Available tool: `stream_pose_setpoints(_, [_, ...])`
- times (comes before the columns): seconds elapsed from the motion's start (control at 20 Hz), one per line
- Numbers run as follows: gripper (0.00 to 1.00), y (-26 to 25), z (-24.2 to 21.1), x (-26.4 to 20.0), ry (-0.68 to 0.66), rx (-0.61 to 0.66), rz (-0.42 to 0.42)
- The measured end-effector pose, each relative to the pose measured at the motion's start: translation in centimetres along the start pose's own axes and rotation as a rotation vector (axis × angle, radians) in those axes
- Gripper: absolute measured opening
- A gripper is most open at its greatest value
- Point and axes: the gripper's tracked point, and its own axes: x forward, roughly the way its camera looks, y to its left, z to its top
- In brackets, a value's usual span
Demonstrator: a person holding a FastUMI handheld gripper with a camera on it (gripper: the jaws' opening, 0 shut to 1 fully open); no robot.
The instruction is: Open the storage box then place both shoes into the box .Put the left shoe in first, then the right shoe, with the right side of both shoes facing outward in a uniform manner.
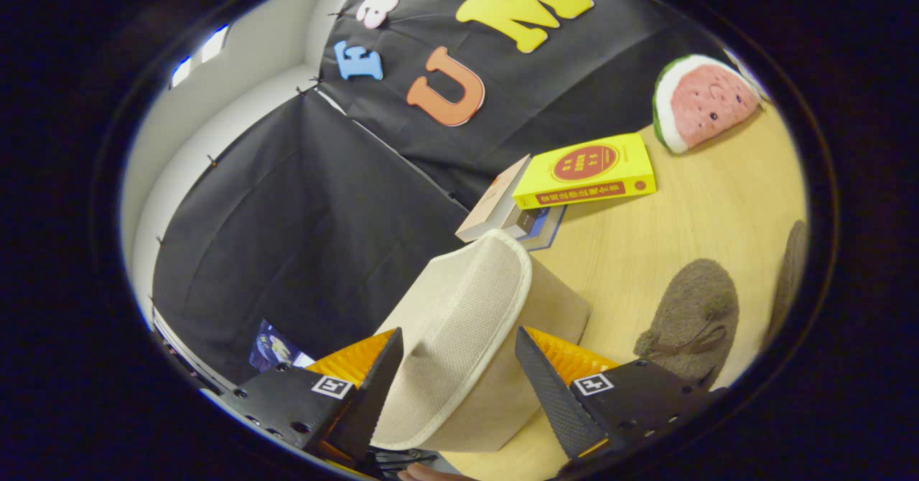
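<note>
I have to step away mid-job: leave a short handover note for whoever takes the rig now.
Gripper: jaws spread wide either side of the beige storage box's lid, which stands raised; whether they press it I cannot tell.
Storage box: on the wooden table, just ahead.
Shoes: one brown shoe right of the box, the second beyond it.
Done: lid lifted.
Left: left shoe in, then right.

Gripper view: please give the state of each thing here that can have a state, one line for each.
Gripper: open, fingers on either side of the lid, not pressing it.
Box: on the table, lid lifted and tilted.
Shoes: on the table beside the box, not yet inside.
Books: closed, stacked.
Watermelon toy: leaning at the wall.
</note>
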Motion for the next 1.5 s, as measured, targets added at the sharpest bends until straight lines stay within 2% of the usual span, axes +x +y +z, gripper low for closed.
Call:
stream_pose_setpoints(0.35, [0.93,0.9,-1.1,1.2,0.114,0.147,0.096])
stream_pose_setpoints(0.4, [0.92,0.6,-0.9,1.2,0.114,0.148,0.083])
stream_pose_setpoints(0.5, [0.74,0.9,-1.2,0.9,0.130,0.156,0.085])
stream_pose_setpoints(0.85, [0.58,0.7,-1.0,-0.9,0.140,0.042,0.030])
stream_pose_setpoints(1.0, [0.51,0.8,-0.5,-1.3,0.125,0.045,-0.006])
stream_pose_setpoints(1.2, [0.16,1.9,0.6,-2.1,0.094,0.020,-0.058])
stream_pose_setpoints(1.3, [0.15,2.3,0.8,-2.2,0.073,-0.018,-0.105])
stream_pose_setpoints(1.35, [0.04,3.1,1.1,-2.3,0.060,-0.024,-0.118])
stream_pose_setpoints(1.5, [0.04,5.3,2.1,-2.3,0.013,-0.067,-0.139])
